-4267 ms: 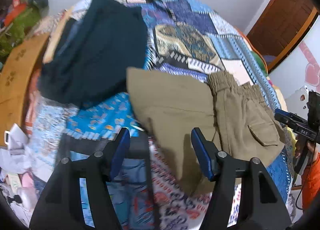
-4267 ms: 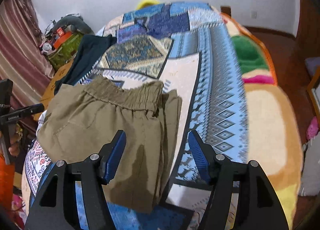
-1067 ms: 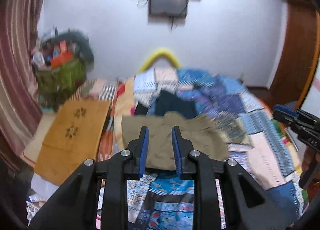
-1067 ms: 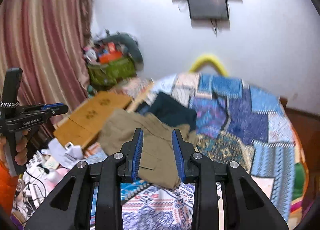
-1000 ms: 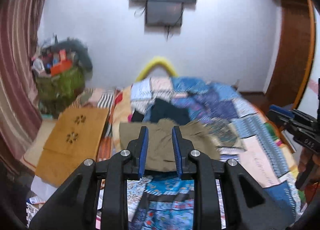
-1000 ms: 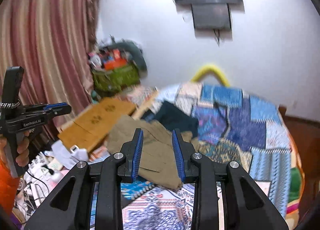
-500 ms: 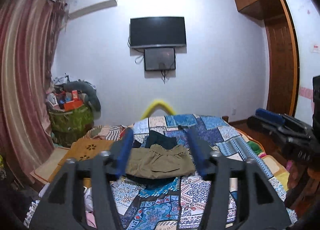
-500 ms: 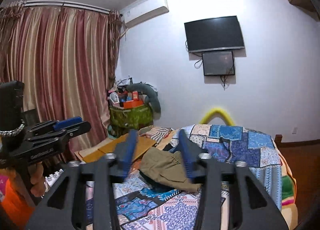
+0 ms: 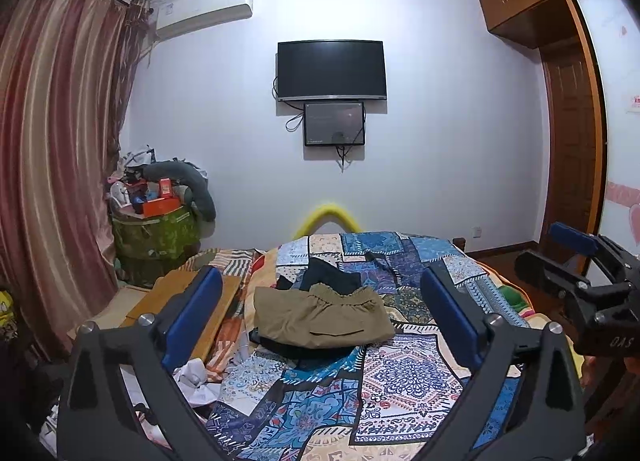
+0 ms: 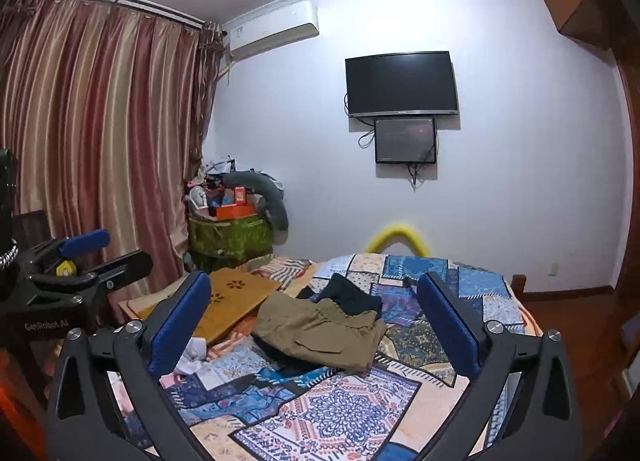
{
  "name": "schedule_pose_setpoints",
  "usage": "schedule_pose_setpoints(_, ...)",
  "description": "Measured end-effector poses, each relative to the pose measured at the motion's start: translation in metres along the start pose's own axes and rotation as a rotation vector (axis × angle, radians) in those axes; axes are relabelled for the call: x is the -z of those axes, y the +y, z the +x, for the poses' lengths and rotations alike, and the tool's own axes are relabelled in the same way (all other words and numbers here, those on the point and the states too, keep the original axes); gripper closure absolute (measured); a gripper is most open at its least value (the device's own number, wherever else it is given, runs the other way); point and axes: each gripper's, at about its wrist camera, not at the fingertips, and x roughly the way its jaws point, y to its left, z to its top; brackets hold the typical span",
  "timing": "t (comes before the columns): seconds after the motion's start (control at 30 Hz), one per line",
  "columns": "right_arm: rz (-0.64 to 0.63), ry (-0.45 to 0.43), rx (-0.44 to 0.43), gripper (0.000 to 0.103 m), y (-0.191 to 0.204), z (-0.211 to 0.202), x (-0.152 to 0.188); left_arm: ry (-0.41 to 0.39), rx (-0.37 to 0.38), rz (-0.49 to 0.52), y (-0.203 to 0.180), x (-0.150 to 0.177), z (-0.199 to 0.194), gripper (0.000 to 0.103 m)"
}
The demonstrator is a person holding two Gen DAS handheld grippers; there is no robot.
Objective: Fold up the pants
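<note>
The khaki pants (image 9: 320, 317) lie folded in a compact stack on top of a dark garment (image 9: 328, 279) on the patchwork bedspread (image 9: 400, 377). They also show in the right wrist view (image 10: 320, 331). My left gripper (image 9: 320, 321) is open and empty, held well back from the pants. My right gripper (image 10: 312, 321) is open and empty too, also far from the pants. Each gripper shows in the other's view, the right one at the right edge (image 9: 576, 273) and the left one at the left edge (image 10: 80, 265).
A wooden lap desk (image 10: 236, 297) lies left of the bed. A green hamper (image 9: 156, 237) piled with items stands by the striped curtain (image 9: 52, 165). A TV (image 9: 332, 69) hangs on the far wall. White cloth (image 9: 196, 379) lies off the bed's left side. A wooden wardrobe (image 9: 568, 133) stands right.
Both grippers let go of the pants, pulled far back and up from the bed, and opened wide. The folded pants now rest on the dark garment.
</note>
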Motion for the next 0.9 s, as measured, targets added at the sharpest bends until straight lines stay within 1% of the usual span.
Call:
schedule_pose_setpoints(0.3, 0.008, 0.010, 0.004, 0.001, -0.003, -0.007, 0.008, 0.000, 0.010, -0.009, 0.000, 0.002, -0.001, 0.000)
schedule_pose_setpoints(0.7, 0.012, 0.012, 0.017, 0.001, -0.007, -0.010, 0.008, 0.010, 0.017, -0.012, -0.002, 0.002, 0.006, 0.000)
schedule_pose_setpoints(0.9, 0.012, 0.014, 0.026, 0.001, -0.007, -0.011, 0.008, 0.015, 0.032, -0.010, -0.002, 0.003, 0.010, 0.000)
